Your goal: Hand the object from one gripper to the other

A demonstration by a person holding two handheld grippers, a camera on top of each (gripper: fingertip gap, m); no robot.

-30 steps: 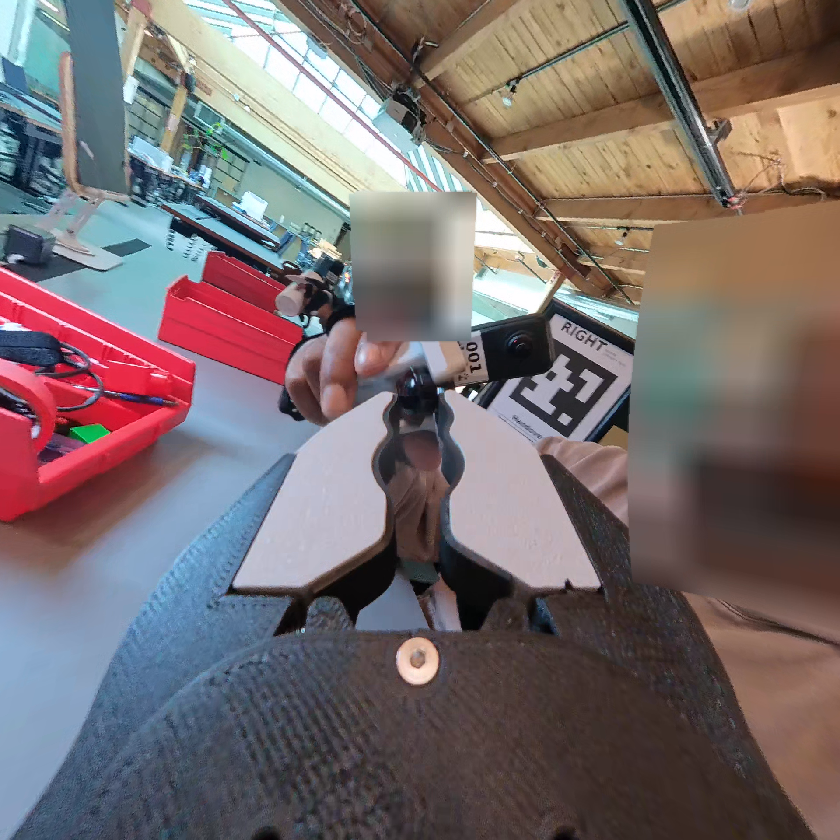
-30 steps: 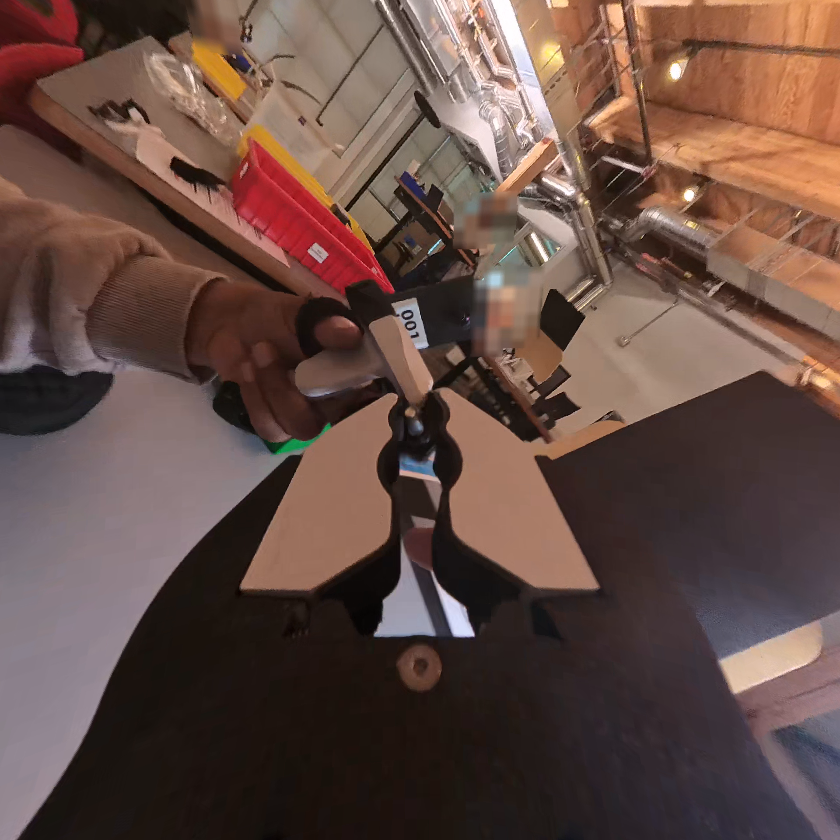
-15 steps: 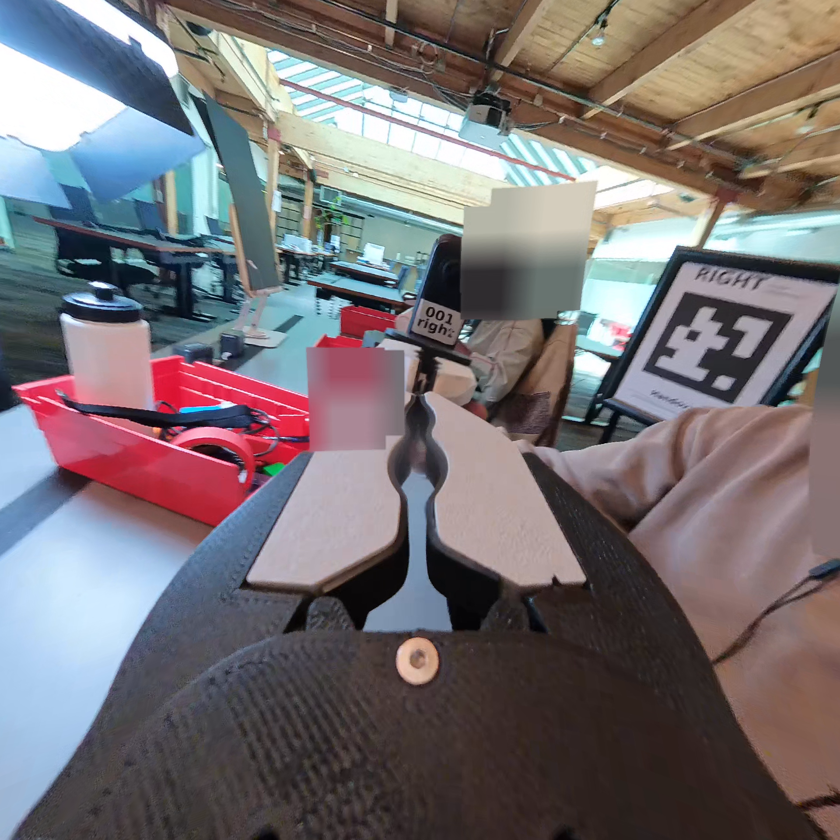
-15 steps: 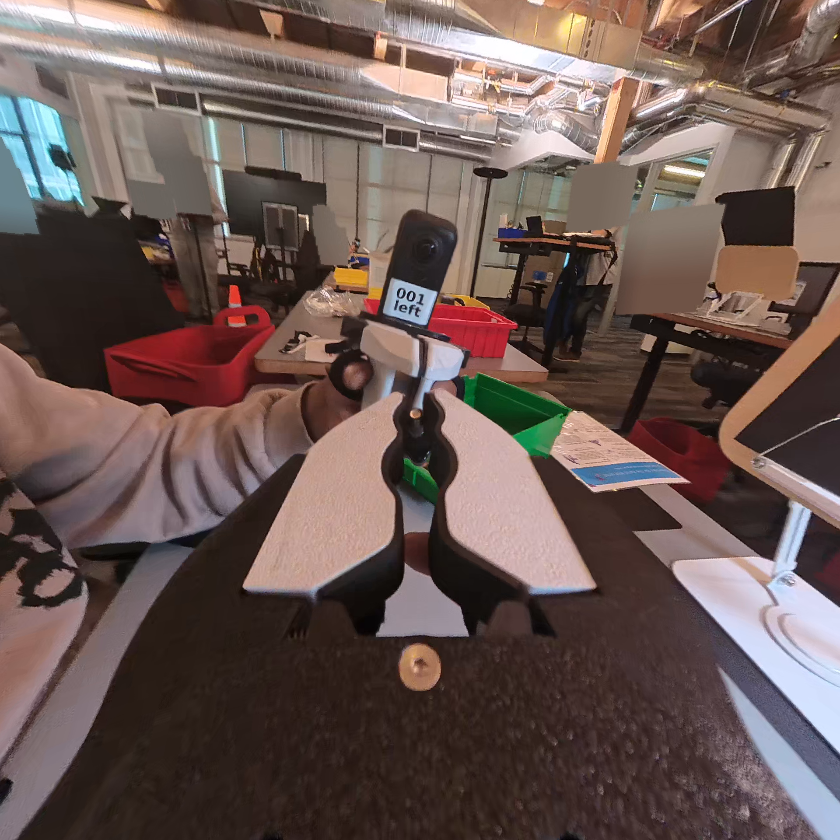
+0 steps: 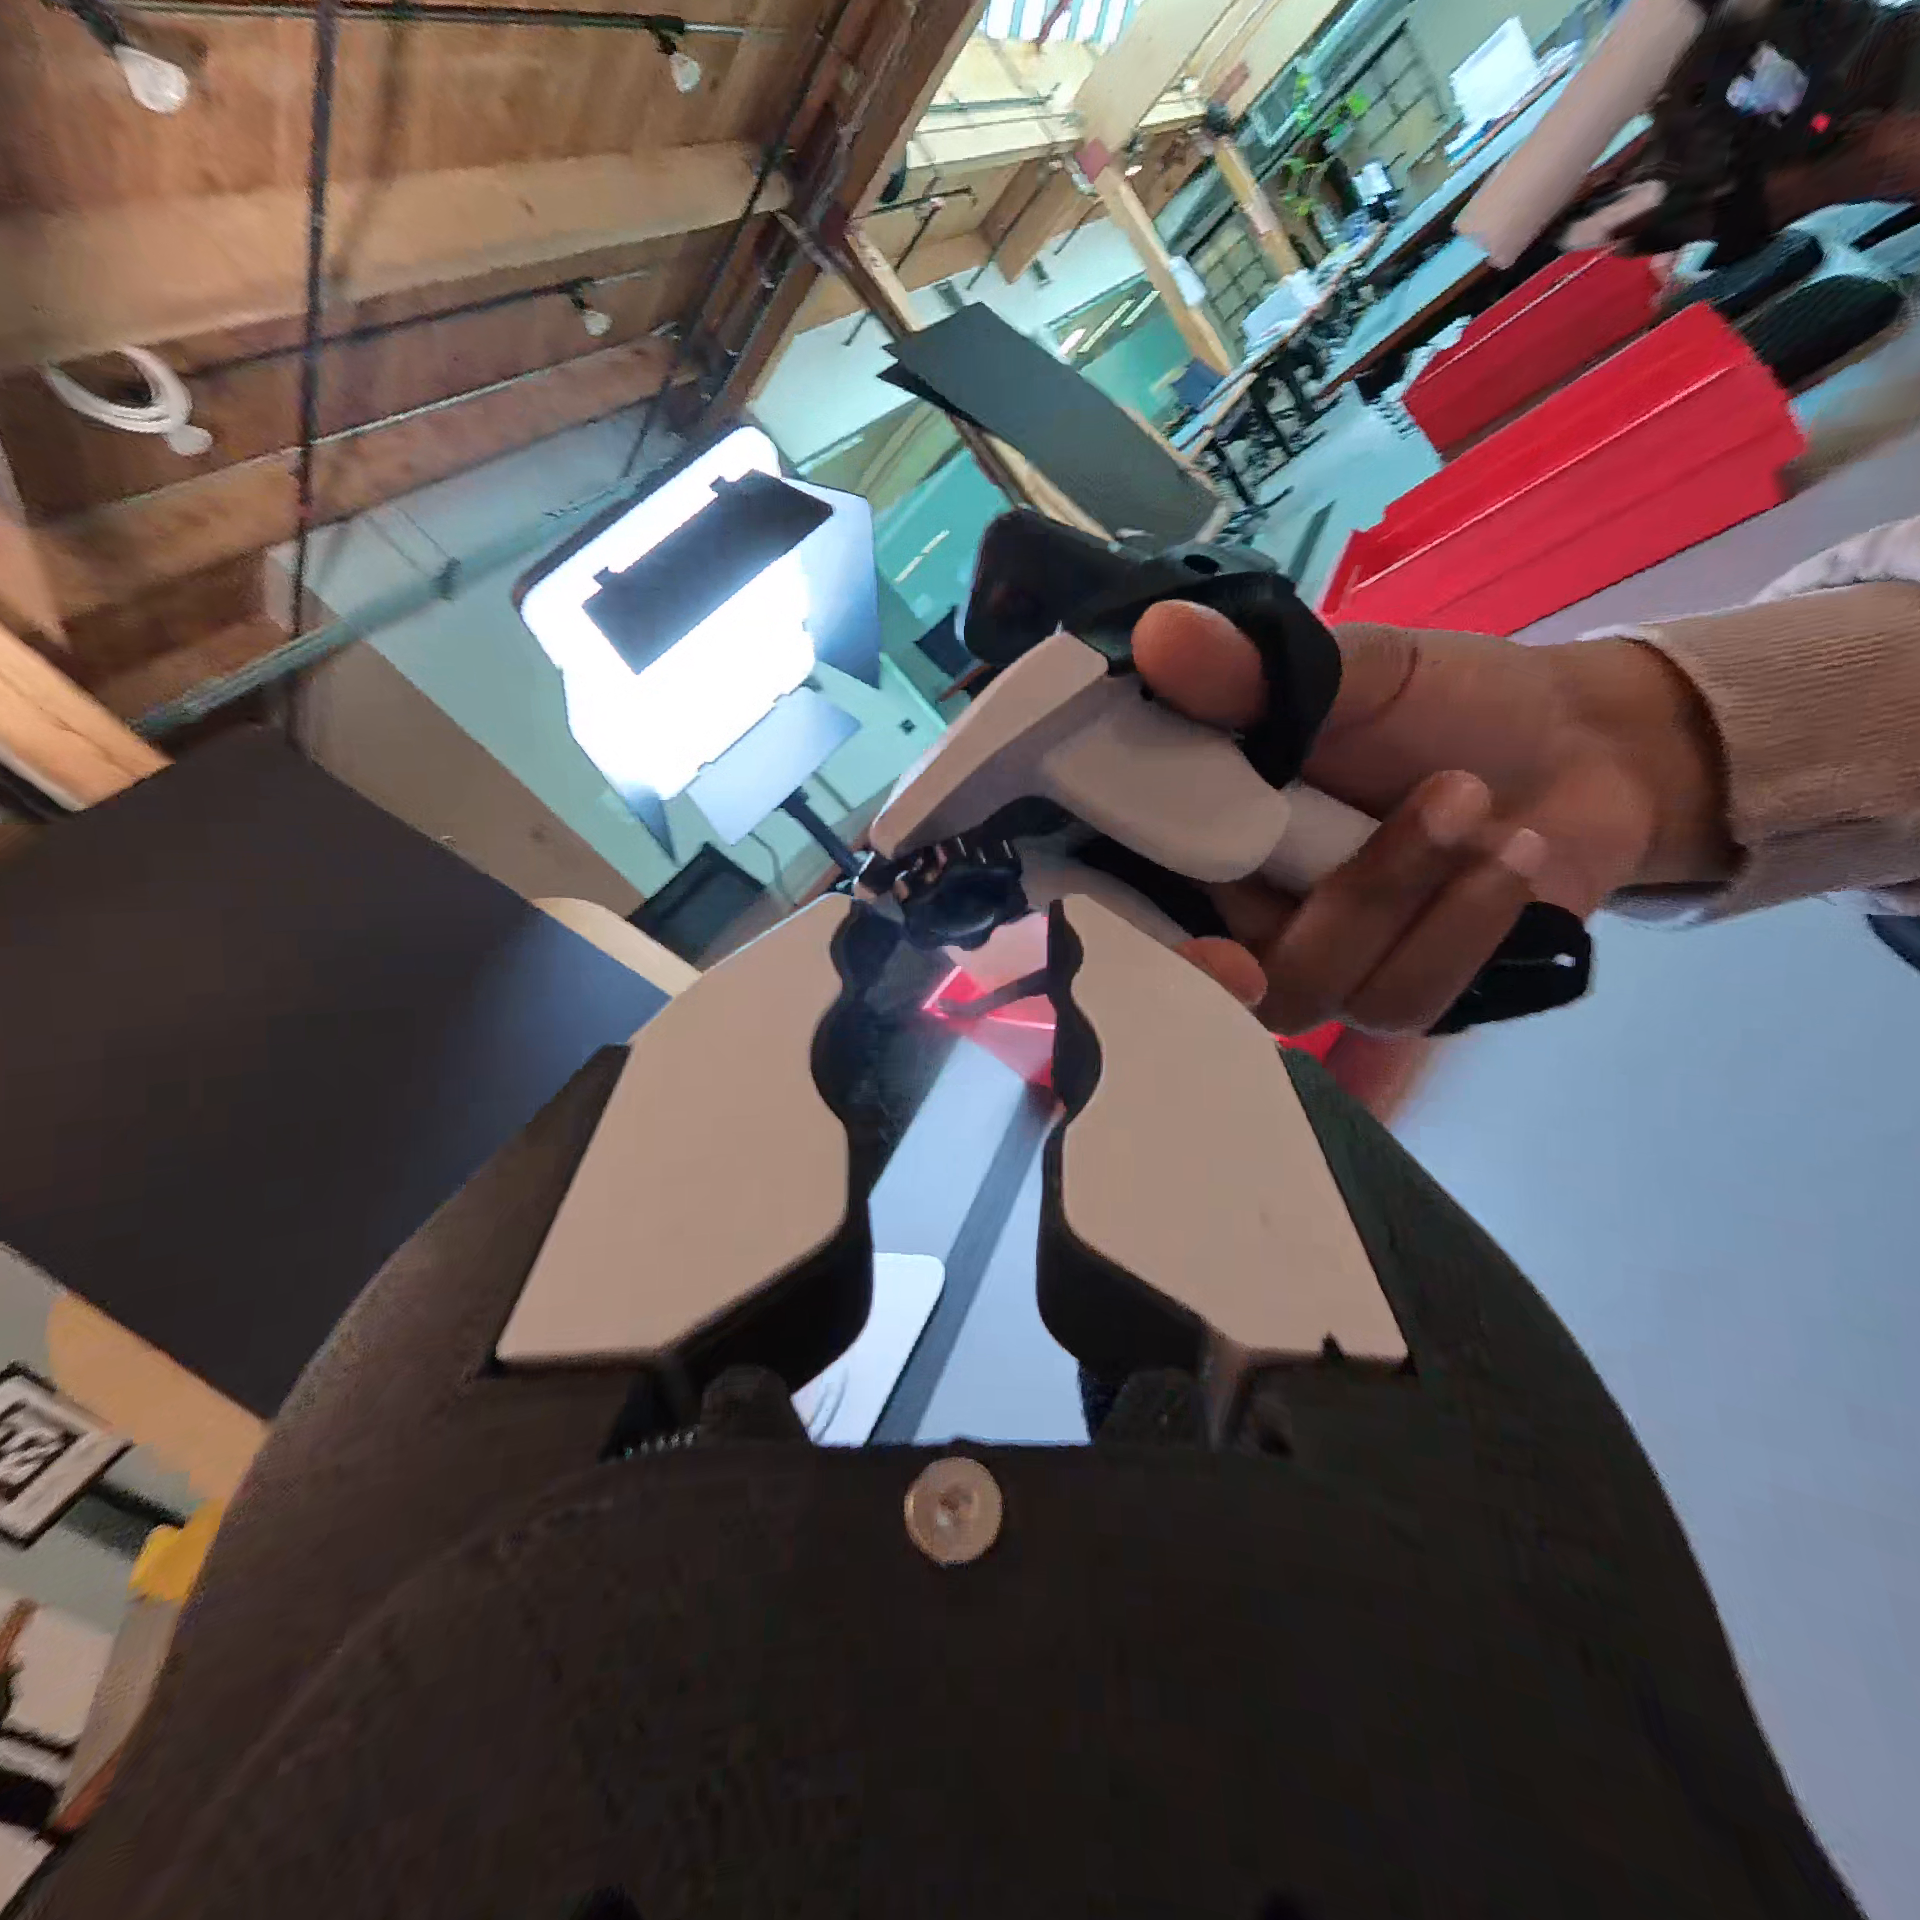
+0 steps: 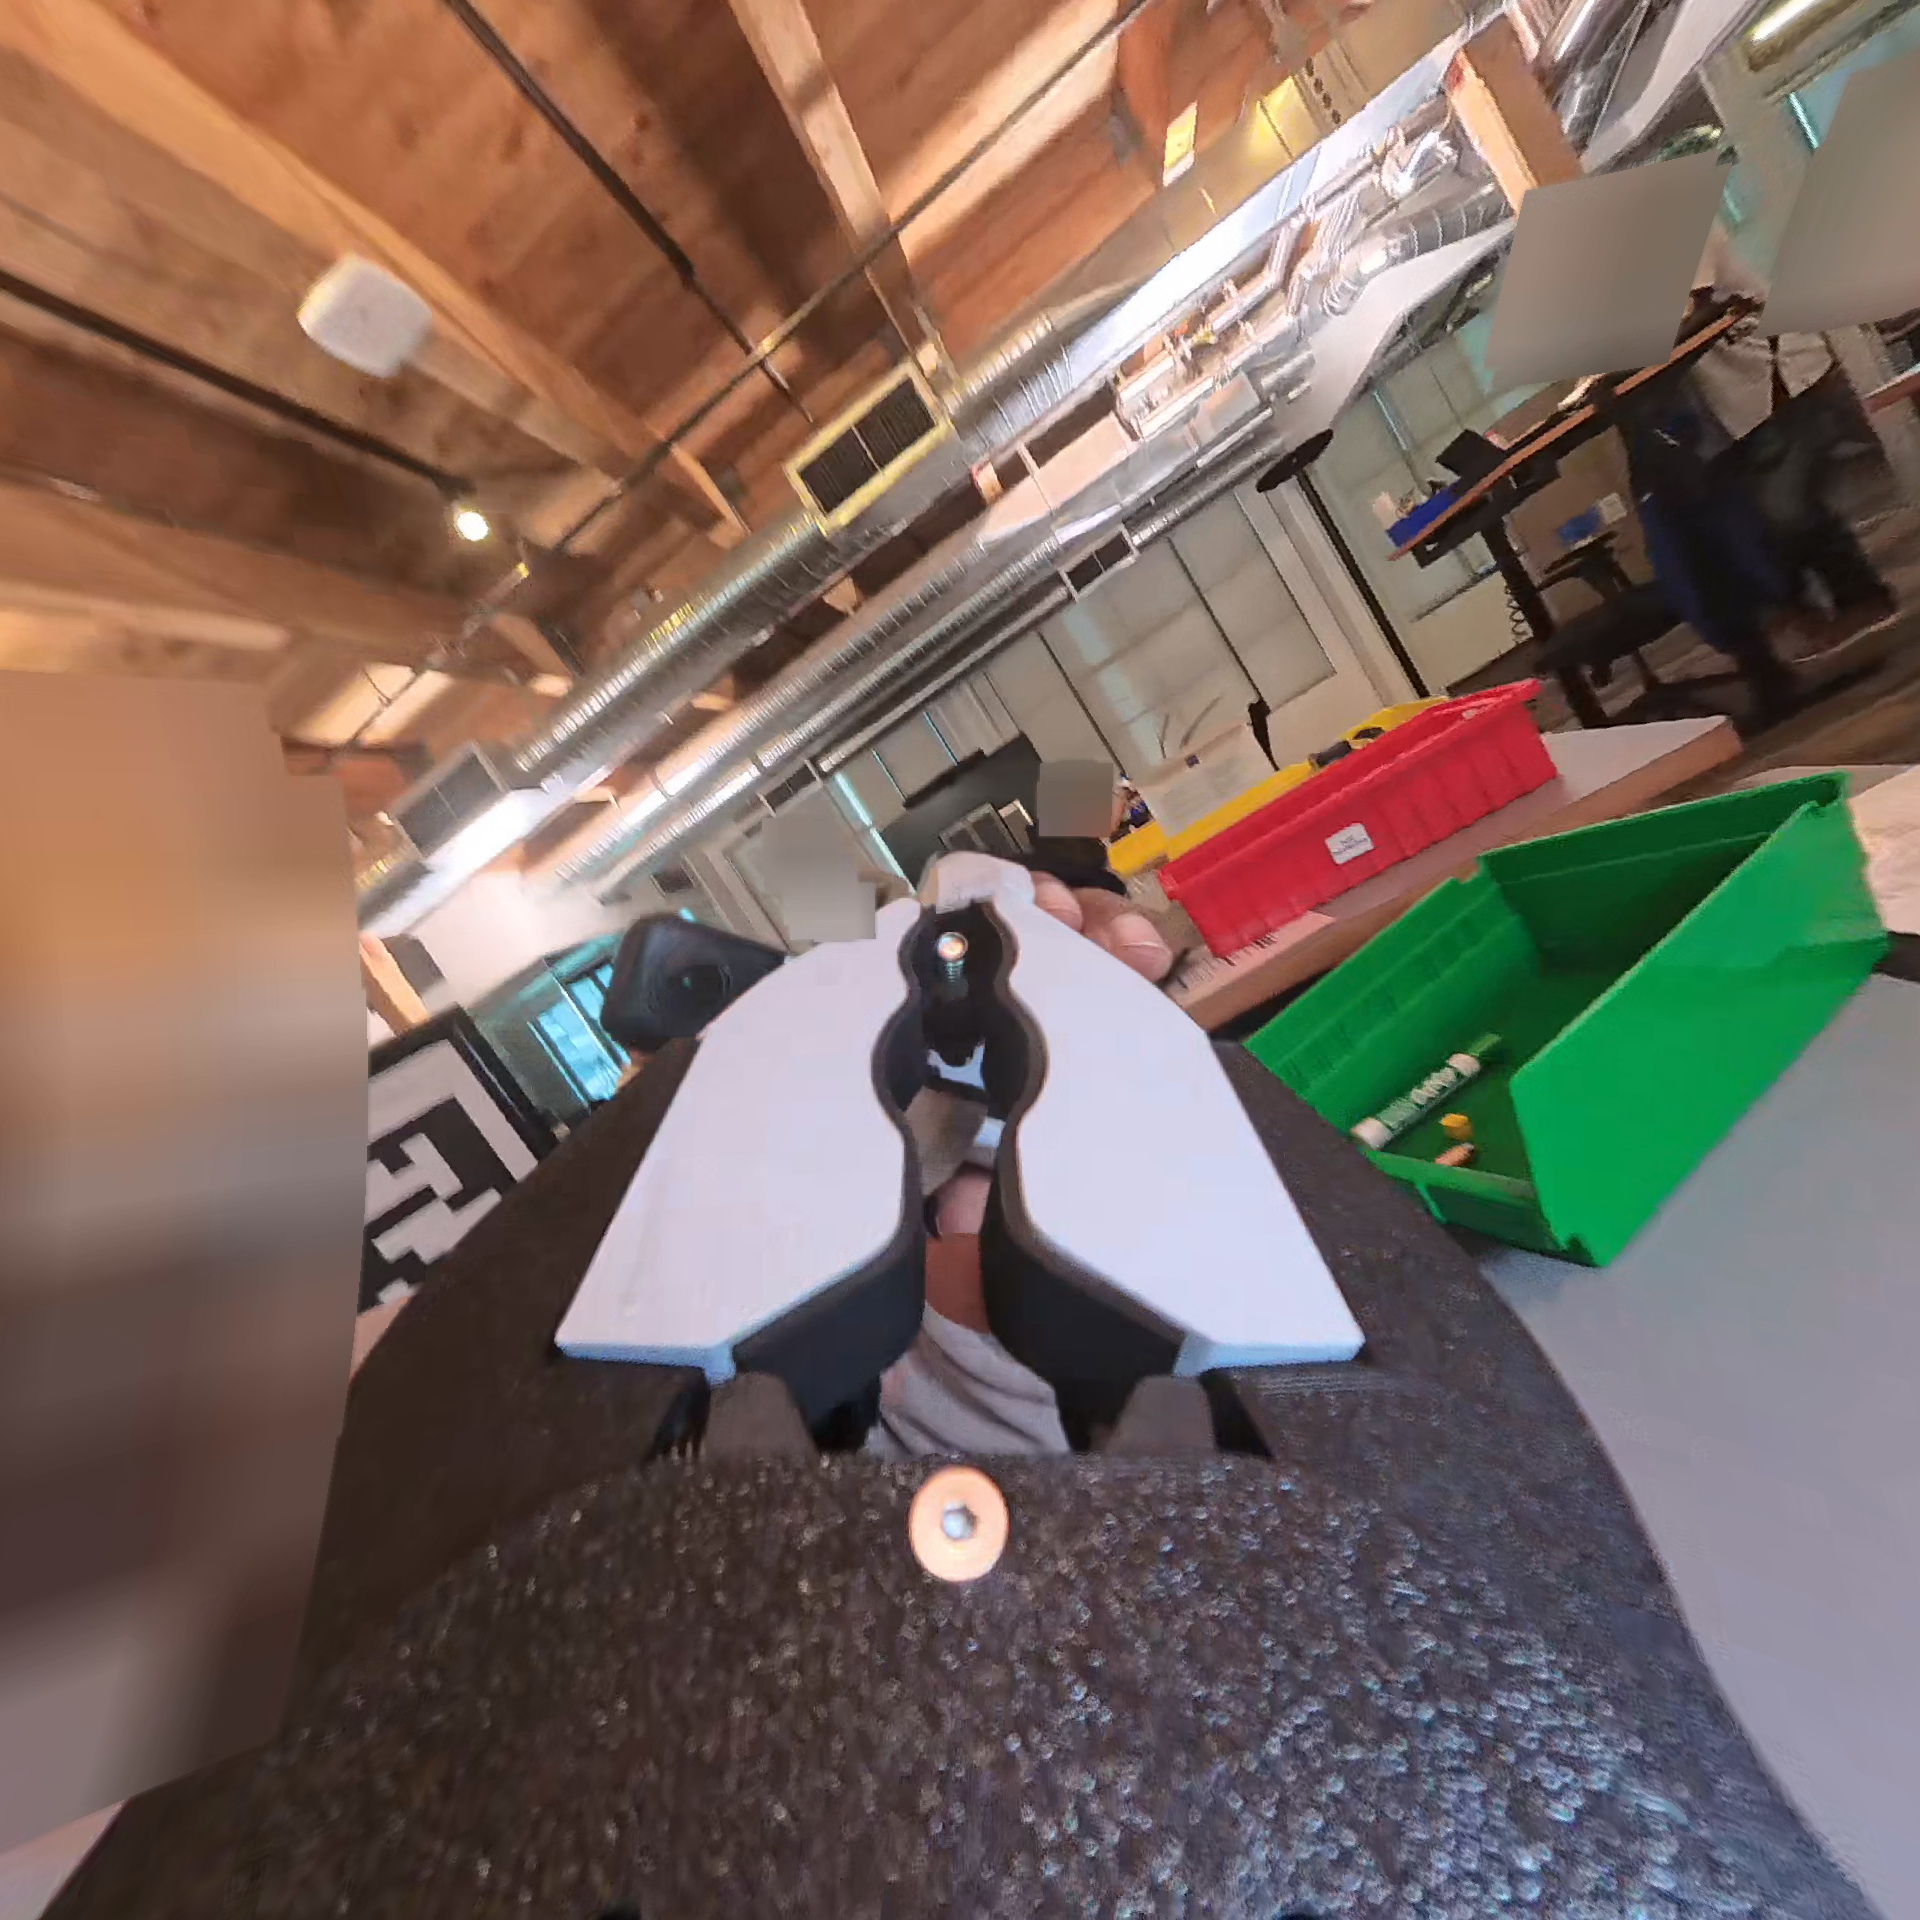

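The object is a small black knob (image 6: 943, 1029) with a metal screw (image 6: 948, 951) sticking out of it. My right gripper (image 6: 956, 914) is shut on it, near the fingertips. In the left wrist view the knob (image 5: 961, 920) sits just past the tips of my left gripper (image 5: 951, 909), whose jaws stand apart and do not grip it. The two grippers face each other tip to tip, above the table. A hand (image 5: 1455, 790) holds the right gripper's white handle (image 5: 1091, 748).
A green bin (image 6: 1662, 987) holding a marker stands on the grey table (image 6: 1714, 1351) to the right, with red (image 6: 1351, 821) and yellow bins behind it. Red bins (image 5: 1558, 499) lie far right in the left wrist view. A black panel (image 5: 208, 1039) stands at the left. The grippers are tip to tip, or close to it.
Both grippers have swung round together, so the backgrounds changed. My left jaws, closed around the knob before, have opened. My right jaws stay shut on it.
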